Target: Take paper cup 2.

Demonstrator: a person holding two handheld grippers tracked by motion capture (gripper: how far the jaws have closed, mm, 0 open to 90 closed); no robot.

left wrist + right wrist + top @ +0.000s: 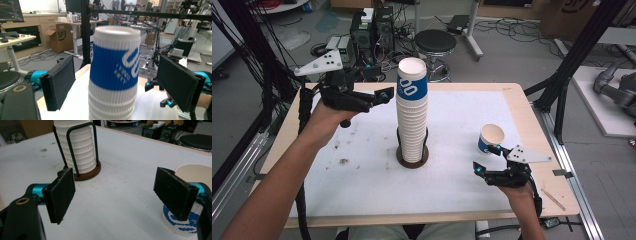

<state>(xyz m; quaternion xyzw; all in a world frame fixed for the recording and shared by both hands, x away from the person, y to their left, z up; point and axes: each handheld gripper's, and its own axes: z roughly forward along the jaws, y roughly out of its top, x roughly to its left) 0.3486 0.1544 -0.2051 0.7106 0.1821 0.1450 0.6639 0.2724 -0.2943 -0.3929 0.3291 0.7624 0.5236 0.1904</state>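
A tall stack of white ribbed paper cups [412, 120] stands mid-table in a holder with a brown round base [412, 160] and black wire loops. Its top cup [412, 80] carries a blue band. My left gripper [379, 85] is open, raised to the stack's left at top-cup height. In the left gripper view the top cup [113, 75] stands between the spread jaws of my left gripper [116, 67], untouched. A single blue-and-white cup [490, 138] stands upright at the right. My right gripper [487, 159] is open, low beside it. In the right gripper view that cup [190, 170] sits behind the right jaw of my right gripper [115, 177].
A white mat [462, 115] covers the wooden table, with dirt specks [343, 161] at its left. Beyond the far edge stand a black stool [435, 42] and computer boxes [372, 30] amid cables. Black frame posts [577, 55] rise at the right.
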